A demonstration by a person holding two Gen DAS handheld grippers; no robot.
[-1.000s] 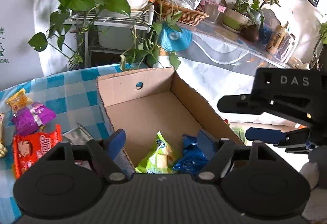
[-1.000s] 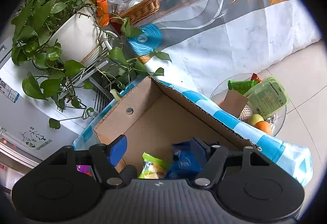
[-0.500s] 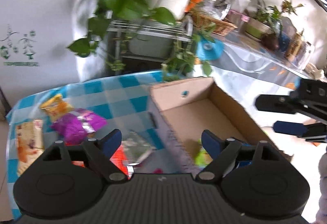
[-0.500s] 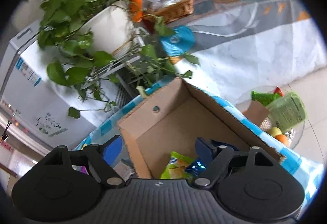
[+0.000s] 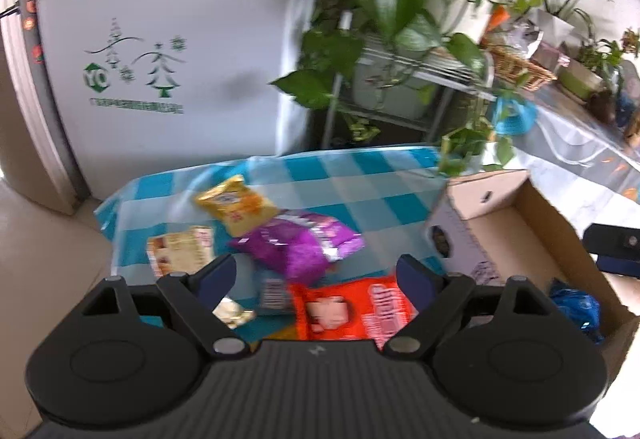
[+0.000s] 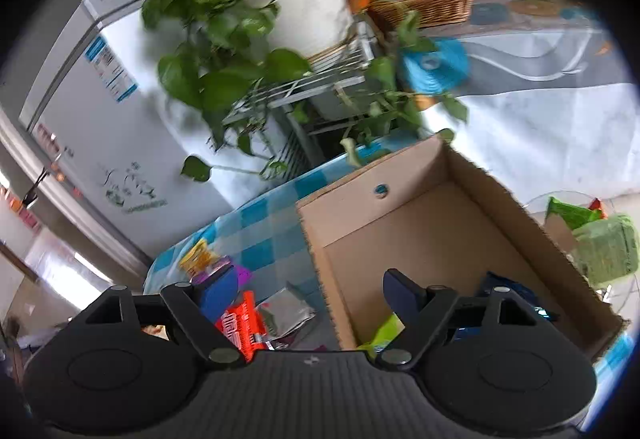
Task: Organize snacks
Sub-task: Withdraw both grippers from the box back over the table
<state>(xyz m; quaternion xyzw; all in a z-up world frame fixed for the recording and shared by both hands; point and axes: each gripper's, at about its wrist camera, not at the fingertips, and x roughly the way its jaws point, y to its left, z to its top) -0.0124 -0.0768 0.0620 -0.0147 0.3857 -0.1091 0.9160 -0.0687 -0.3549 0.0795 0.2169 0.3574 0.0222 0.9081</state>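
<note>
Loose snacks lie on the blue checked cloth (image 5: 360,175): a yellow packet (image 5: 236,205), a purple packet (image 5: 300,243), a red packet (image 5: 352,313), a beige packet (image 5: 180,251) and a silver packet (image 5: 274,295). My left gripper (image 5: 316,279) hangs over them, its jaws opening with nothing between them. To the right stands the cardboard box (image 5: 500,223) with a blue packet (image 5: 576,307) inside. My right gripper (image 6: 310,291) is open and empty over the box's near left wall (image 6: 328,279). A green packet (image 6: 384,331) and the blue packet (image 6: 516,295) lie in the box.
A white fridge (image 5: 160,39) stands behind the table. A wire rack (image 5: 420,79) with trailing potted plants (image 6: 248,19) reaches over the table's far edge. A wicker basket (image 6: 432,5) sits on a covered counter. A glass bowl with green bags (image 6: 600,239) lies right of the box.
My left gripper swung left from over the box to over the loose snacks, and its jaws spread wider. The right gripper rolled and shifted left, jaws wider too.
</note>
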